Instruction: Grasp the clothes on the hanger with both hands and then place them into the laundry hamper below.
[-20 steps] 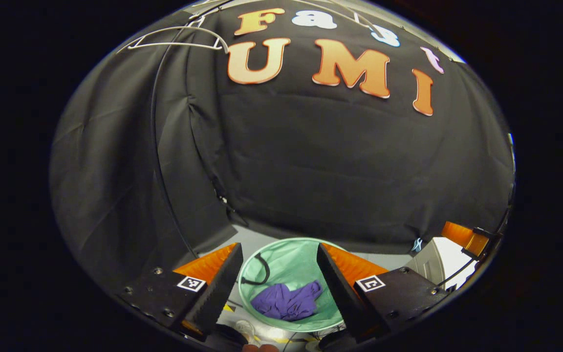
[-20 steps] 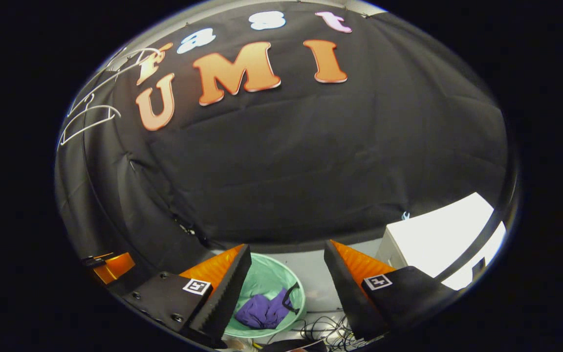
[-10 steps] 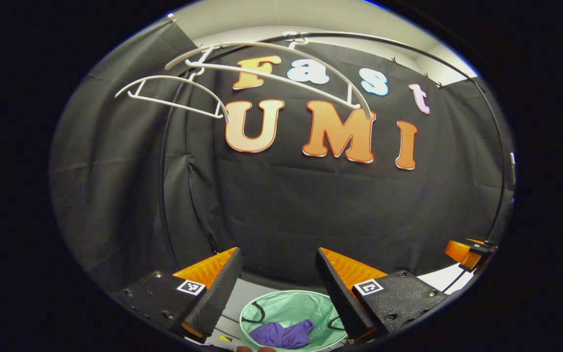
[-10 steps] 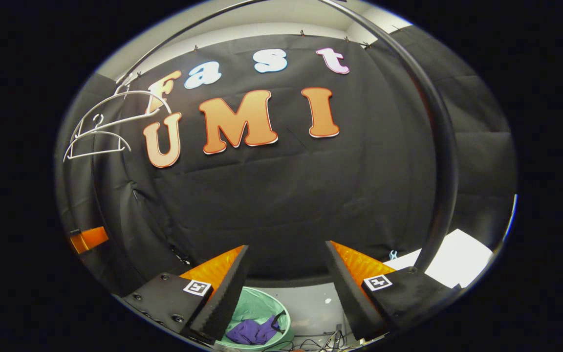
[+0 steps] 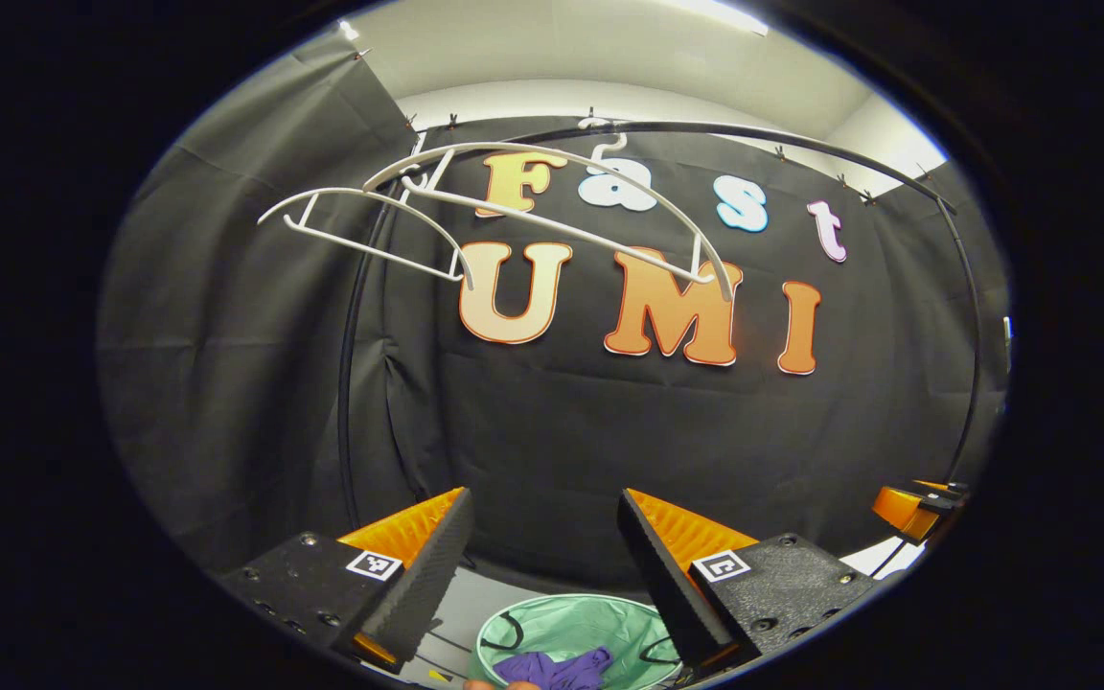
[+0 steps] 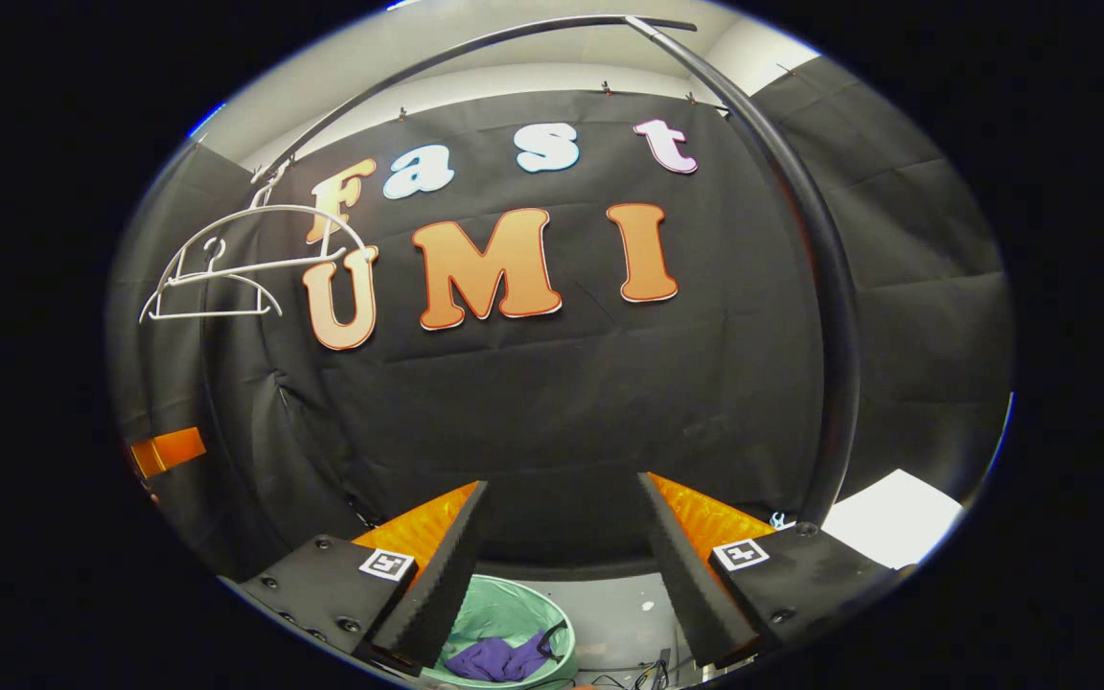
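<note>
- Gaping wide, the left hand-held gripper point(image 5: 540, 565) has nothing between its fingers; it is raised and faces the booth's back wall.
- Likewise the right hand-held gripper point(image 6: 562, 556): jaws spread, no cloth in them, held up beside the rail's upright post.
- Below both lies the green hamper point(image 5: 552, 628), on the floor and low between the fingers; it is also seen in the right gripper view point(image 6: 514, 613).
- Inside it sits the purple garment point(image 5: 542, 669), crumpled at the bottom and clear of both tools; seen from the right too point(image 6: 490, 659).
- Up on the rail point(image 5: 763, 134) hang two white hangers point(image 5: 552, 187), both bare, well above the grippers.
- Judging by this, the drop is done and no clothes remain on the hangers that show here.
- Risk from here, as a judgement: a raised tool swung sideways could knock the hangers off the rail or strike the post point(image 6: 830, 316), since the right one is close to it.
- A black strap of the hamper point(image 5: 512, 632) arcs inside the rim; a low pass could snag it and tip the hamper, spilling the garment.
</note>
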`<state>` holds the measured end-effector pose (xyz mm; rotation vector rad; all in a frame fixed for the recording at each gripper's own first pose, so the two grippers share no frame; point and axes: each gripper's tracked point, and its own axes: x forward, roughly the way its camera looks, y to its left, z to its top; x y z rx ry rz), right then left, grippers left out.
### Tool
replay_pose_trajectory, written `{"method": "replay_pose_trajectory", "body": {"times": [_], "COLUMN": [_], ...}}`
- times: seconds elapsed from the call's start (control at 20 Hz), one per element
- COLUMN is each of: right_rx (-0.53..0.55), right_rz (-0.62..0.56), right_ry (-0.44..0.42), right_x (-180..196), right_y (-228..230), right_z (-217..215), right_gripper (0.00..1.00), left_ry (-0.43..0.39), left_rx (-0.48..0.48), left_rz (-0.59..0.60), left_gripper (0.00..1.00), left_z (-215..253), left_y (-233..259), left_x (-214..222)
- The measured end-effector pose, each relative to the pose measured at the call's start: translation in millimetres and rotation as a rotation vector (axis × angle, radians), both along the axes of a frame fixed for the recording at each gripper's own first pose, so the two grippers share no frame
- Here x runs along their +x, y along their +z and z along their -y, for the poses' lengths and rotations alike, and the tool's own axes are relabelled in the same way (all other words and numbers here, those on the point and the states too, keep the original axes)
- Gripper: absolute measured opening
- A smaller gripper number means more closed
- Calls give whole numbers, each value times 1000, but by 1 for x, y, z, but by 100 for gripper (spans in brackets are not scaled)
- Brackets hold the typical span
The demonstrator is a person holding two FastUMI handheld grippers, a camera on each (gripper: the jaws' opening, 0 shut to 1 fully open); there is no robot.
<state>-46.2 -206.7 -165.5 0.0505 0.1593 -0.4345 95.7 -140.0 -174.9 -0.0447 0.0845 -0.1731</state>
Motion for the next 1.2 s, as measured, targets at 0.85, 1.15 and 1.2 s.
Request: {"method": "replay_pose_trajectory", "body": {"times": [0.85,1.15,1.2], "right_rx": [-6,-8,-9], "right_rz": [-4,-3,-3], "right_ry": [5,5,5], "right_x": [-4,-3,-5], "right_y": [-1,1,2], "right_z": [-3,-4,-3], "right_gripper": [100,100,100], "left_ry": [-14,-23,-22], "left_rx": [1,4,3], "left_rz": [-15,-15,-16], "left_gripper": [92,92,92], "left_z": [3,7,7], "left_y": [-5,-3,-4], "left_x": [-4,-5,-5]}}
